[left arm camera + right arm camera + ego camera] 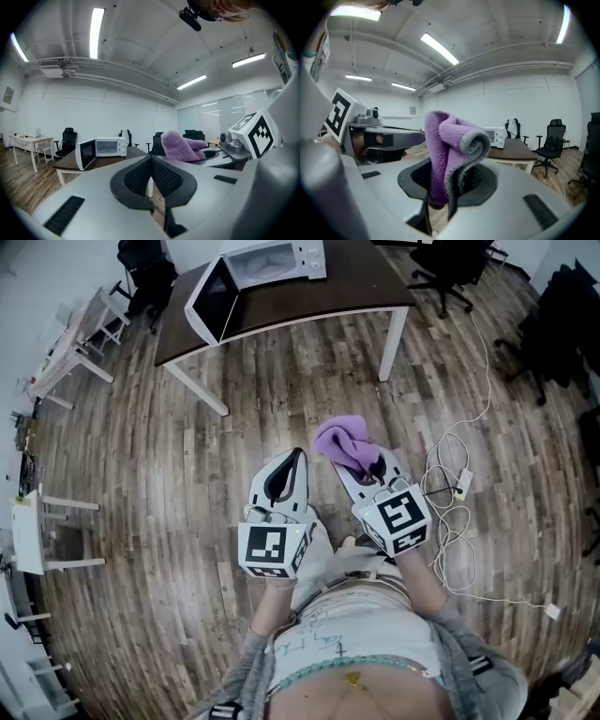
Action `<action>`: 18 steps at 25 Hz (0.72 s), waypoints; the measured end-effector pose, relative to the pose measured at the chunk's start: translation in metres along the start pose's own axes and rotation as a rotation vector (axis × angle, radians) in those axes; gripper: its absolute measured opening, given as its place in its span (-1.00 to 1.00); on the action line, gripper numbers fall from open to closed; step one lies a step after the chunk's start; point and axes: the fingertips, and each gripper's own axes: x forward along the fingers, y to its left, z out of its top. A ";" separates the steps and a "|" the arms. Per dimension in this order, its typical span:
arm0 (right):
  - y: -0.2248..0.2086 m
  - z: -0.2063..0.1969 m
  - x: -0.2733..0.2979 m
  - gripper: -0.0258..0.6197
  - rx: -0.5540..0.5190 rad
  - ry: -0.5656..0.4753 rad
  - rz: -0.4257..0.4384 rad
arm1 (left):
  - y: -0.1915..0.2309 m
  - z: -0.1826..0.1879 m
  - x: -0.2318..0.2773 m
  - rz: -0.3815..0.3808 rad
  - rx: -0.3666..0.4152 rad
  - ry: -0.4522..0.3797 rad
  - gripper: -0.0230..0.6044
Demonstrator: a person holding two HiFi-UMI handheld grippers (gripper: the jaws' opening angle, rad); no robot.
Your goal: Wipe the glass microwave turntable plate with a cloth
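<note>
Nearest item: person's torso at the bottom of the head view, both arms held forward over bare wooden floor (187, 456).

Left tongs (299, 455): clenched, jaws pressed together with nothing between them, as the left gripper view confirms (151, 161). Pointing roughly level.

Right tongs (364, 463): clamped on a purple cloth (342, 444). The right gripper view shows the cloth (450, 150) folded over and standing up out of the jaws, pinched low down.

Microwave (258, 273): white, door swung open, standing on a dark tabletop (309, 296) well apart from the person, across open floor.

Glass turntable plate: not visible in any view; whether it sits inside the microwave cannot be told.

Loose white cable (450, 512): on the floor to the person's right.

Step in hand, by judgement: the approach. Cloth is secured, wiping not begun.

Next move calls for: closing the gap to the tabletop, locating the plate, likely through the open door, and opening the empty left tongs to steady or draw it out before the cloth meets the glass.
</note>
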 end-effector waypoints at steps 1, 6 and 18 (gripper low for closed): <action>-0.001 0.001 0.005 -0.58 0.003 -0.001 -0.001 | 0.006 -0.001 0.003 0.003 -0.003 0.000 -0.89; -0.008 0.006 0.041 -0.58 0.012 0.004 -0.012 | 0.040 -0.002 0.024 -0.008 -0.027 -0.012 -0.89; -0.058 0.023 0.150 -0.58 0.020 0.018 -0.102 | 0.117 0.005 0.118 -0.140 -0.009 -0.007 -0.89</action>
